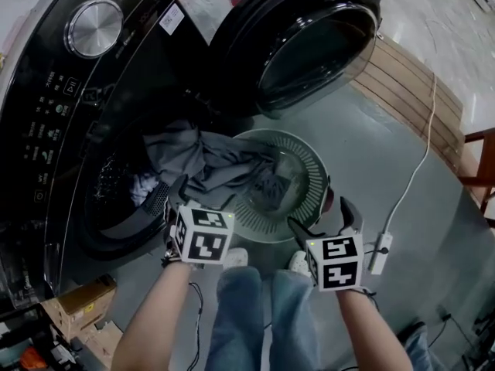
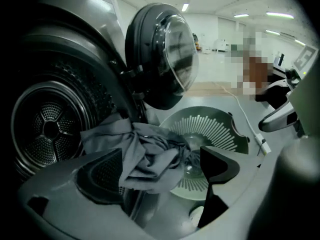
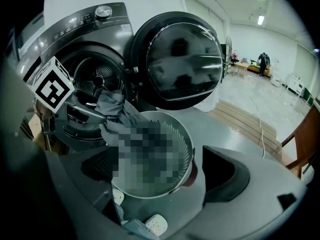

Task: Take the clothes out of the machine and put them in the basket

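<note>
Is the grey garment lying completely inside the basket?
No, the grey garment drapes from the open machine over the rim of the basket, so part lies outside.

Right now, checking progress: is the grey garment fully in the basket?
Partly in: the grey garment drapes from the machine opening over the basket rim.

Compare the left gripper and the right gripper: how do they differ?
The left gripper hovers by the grey garment spilling from the machine; the right gripper hovers by the basket's right rim. The left gripper is nearer the machine than the right gripper. Both are open, empty.
</note>
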The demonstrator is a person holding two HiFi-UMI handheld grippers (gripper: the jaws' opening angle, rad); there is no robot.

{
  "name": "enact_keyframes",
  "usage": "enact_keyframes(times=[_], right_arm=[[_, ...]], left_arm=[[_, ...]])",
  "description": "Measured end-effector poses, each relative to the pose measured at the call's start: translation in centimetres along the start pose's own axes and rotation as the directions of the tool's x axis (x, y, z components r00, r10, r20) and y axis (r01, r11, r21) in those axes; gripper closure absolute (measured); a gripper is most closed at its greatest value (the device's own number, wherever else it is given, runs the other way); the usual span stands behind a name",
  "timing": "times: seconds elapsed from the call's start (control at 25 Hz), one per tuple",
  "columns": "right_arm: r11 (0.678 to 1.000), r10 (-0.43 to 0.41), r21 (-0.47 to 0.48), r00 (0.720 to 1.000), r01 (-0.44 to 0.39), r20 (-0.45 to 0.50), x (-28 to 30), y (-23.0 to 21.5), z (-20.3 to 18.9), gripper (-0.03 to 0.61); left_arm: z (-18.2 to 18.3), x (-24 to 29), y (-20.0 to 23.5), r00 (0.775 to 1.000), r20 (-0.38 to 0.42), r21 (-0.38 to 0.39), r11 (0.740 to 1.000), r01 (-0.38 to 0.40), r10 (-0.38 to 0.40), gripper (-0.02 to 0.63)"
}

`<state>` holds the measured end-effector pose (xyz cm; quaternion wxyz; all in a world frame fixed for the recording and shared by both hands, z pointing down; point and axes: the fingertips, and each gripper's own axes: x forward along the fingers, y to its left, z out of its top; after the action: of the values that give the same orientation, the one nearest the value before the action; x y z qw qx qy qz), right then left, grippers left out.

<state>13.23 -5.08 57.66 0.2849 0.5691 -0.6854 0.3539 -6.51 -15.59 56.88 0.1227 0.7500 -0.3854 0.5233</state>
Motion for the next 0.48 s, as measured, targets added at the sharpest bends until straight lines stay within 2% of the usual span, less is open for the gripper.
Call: enact_keyframes(times=[0.2,0.36,0.48], right_arm=[[0.999,0.029,0.031,1.0,-0.029,-0.006,1.8,4.6,0.9,0.06],[0.997,0.024,0.068,1.0,-0.024,0.003,3.3,7.1,1.4,0.06],[0.994,0.005,0.106,1.0,-0.004,-0.01,4.2,8.2,1.2,0.06]], left_arm=[[-0.3,0.9,6.0,0.993,0.017,0.093,0.989,-0.115,0.113,0.121],[-0.4,3.1,9.7,0.991,-0.009,0.18,0.975,-0.13,0.134,0.094],[-0.2,4.7,12.5,0.988,-0.024,0.183,0.973,-0.144,0.15,0.081]])
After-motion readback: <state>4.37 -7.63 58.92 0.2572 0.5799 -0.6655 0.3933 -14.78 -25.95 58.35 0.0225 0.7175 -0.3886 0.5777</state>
